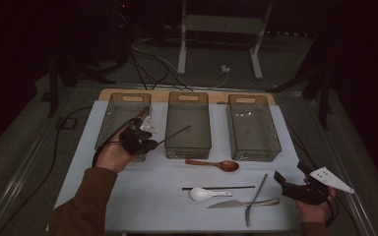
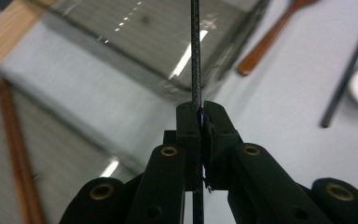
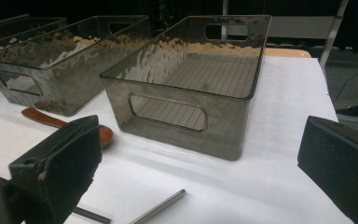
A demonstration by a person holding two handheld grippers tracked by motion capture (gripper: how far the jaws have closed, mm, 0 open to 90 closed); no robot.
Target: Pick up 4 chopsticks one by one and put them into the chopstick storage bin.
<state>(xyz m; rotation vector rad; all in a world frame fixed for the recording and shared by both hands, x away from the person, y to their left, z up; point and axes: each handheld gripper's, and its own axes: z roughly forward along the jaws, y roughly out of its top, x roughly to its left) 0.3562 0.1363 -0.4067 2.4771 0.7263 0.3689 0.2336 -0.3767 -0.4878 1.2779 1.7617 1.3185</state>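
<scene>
My left gripper (image 1: 150,144) hangs above the front of the left bin (image 1: 109,117) and the middle bin (image 1: 189,145). It is shut on a thin black chopstick (image 1: 174,133) that points out over the middle bin. In the left gripper view the jaws (image 2: 199,109) pinch the chopstick (image 2: 195,56) upright between the pads, above a bin's corner (image 2: 158,42). My right gripper (image 1: 288,172) rests low at the table's front right, open. Its jaws (image 3: 200,163) stand wide apart with nothing between them, facing the right bin (image 3: 191,88).
On the white mat lie a wooden spoon (image 1: 216,164), another black chopstick (image 1: 218,187), a white spoon (image 1: 204,193), a metal knife (image 1: 243,202) and a thin metal rod (image 1: 255,199). A brown stick (image 2: 14,140) lies in the left bin. The right bin (image 1: 252,147) stands behind the spoon.
</scene>
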